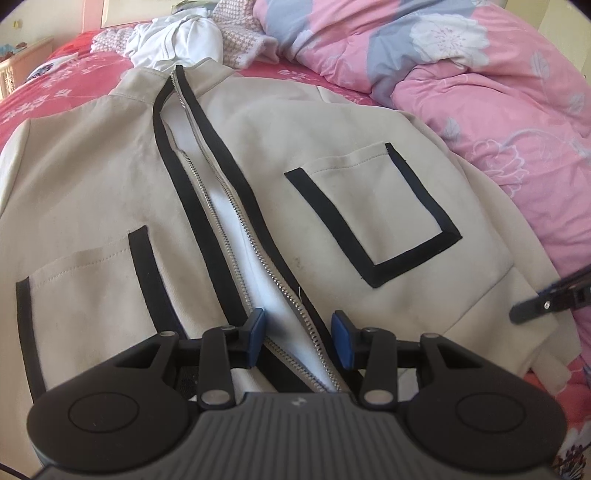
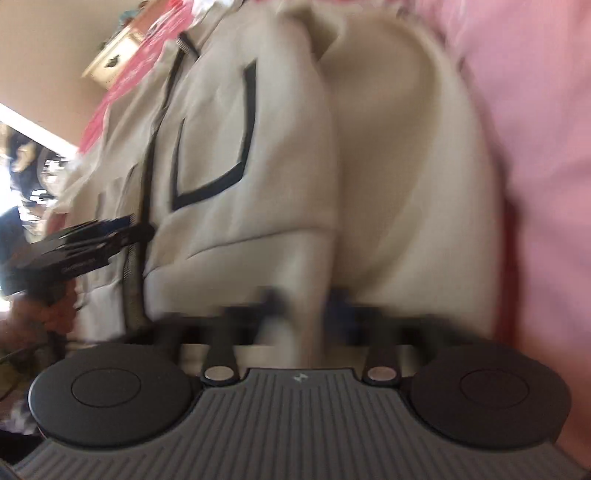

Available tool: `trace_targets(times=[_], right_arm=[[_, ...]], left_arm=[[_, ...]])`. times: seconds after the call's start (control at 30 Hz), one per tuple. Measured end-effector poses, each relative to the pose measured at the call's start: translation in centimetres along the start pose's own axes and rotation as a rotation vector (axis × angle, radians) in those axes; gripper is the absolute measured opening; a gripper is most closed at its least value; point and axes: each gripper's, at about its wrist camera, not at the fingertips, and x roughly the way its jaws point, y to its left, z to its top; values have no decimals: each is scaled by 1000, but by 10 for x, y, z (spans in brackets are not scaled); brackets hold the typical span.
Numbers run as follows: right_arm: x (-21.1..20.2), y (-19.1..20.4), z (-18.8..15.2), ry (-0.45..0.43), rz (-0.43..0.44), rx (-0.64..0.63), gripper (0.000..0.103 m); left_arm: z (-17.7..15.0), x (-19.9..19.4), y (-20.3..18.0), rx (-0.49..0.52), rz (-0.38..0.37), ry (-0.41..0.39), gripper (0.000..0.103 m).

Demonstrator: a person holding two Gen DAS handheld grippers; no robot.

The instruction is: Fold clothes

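A beige zip jacket (image 1: 332, 129) with black trim and two patch pockets lies front-up on the bed, its zip undone. My left gripper (image 1: 300, 334) hovers at the hem over the open zip. Its blue pads (image 1: 258, 332) stand apart, with the zip teeth and white lining between them and nothing pinched. In the blurred right wrist view, my right gripper (image 2: 306, 301) is closed on a fold of the jacket (image 2: 406, 166) at its right side, where the cloth is bunched up. From the left wrist view, the right gripper (image 1: 524, 312) shows at the jacket's right hem corner.
A pink floral quilt (image 1: 480, 74) is heaped along the right of the jacket. The red floral sheet (image 1: 55, 92) shows to the left. White clothes (image 1: 177, 40) and a pink checked cloth (image 1: 240, 33) lie beyond the collar. A hand (image 2: 37, 317) holds the left gripper (image 2: 92, 243).
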Motion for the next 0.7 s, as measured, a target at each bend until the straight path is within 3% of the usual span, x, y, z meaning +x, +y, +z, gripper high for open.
trace_targets(times=[0.1, 0.23, 0.33, 0.47, 0.57, 0.7], right_arm=[[-15, 18, -4, -17, -57, -87, 7], [-4, 9, -6, 28, -127, -84, 8], [-5, 1, -4, 26, -121, -27, 11], [-40, 18, -2, -72, -195, -143, 22], [-55, 17, -1, -127, -280, -197, 24], [-19, -11, -11, -30, -397, -227, 24]], left_arm=[[-1, 0, 0, 6, 1, 2, 41], [0, 2, -1, 19, 1, 5, 44], [0, 1, -2, 46, 5, 7, 44], [3, -1, 0, 29, -4, 15, 43], [3, -3, 3, 14, -13, 14, 43], [2, -3, 3, 14, -10, 11, 43]])
